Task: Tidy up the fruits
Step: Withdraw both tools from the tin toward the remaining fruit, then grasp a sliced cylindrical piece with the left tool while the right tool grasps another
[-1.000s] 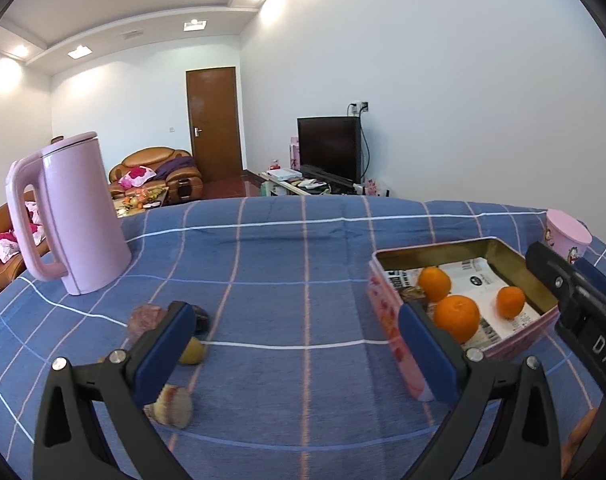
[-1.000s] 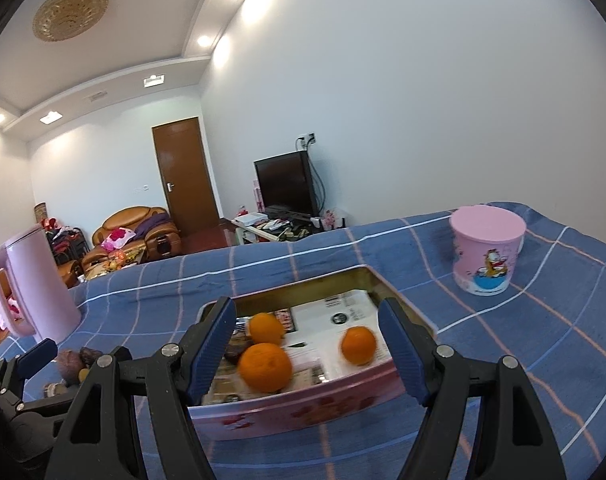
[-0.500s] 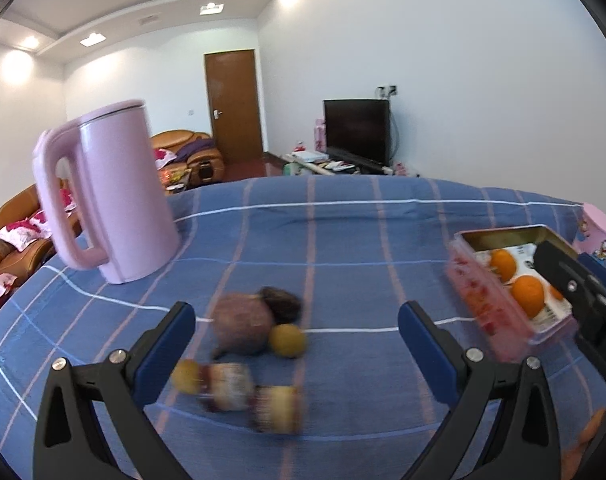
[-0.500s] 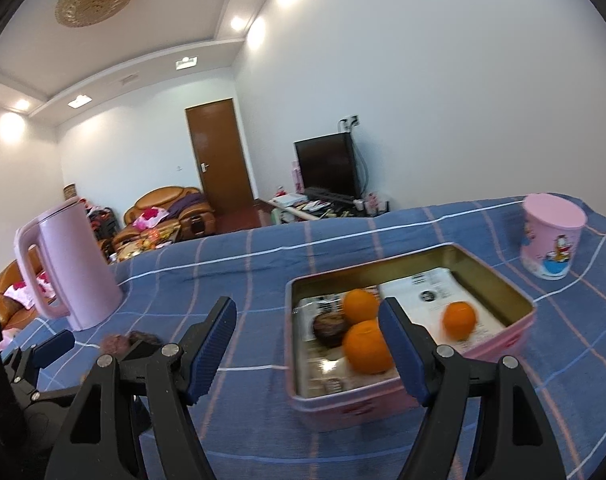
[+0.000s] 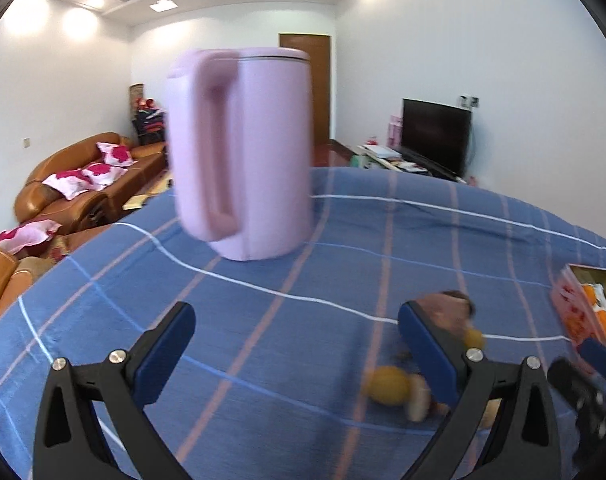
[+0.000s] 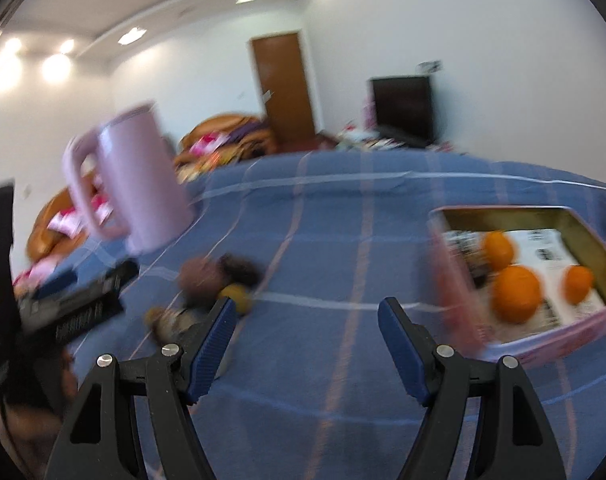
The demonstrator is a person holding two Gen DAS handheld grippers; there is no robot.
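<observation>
Both tools, left tool [image 5: 295,334] and right tool [image 6: 307,320], stand spread and empty; loose fruits [image 6: 223,280] lie at ten o'clock of the right tool, tin [image 6: 543,340] with oranges [image 6: 517,294] at two o'clock.

I count three oranges [image 6: 517,299] in one pink tin [image 6: 543,346]. One pink kettle [image 5: 247,152] stands on one blue checked cloth [image 5: 343,240]. In the loose fruit pile [image 6: 211,284] I make out one yellow fruit [image 5: 387,385] and two dark ones; blur hides the rest. Two grippers, one television [image 5: 437,134], one door [image 6: 285,88].
</observation>
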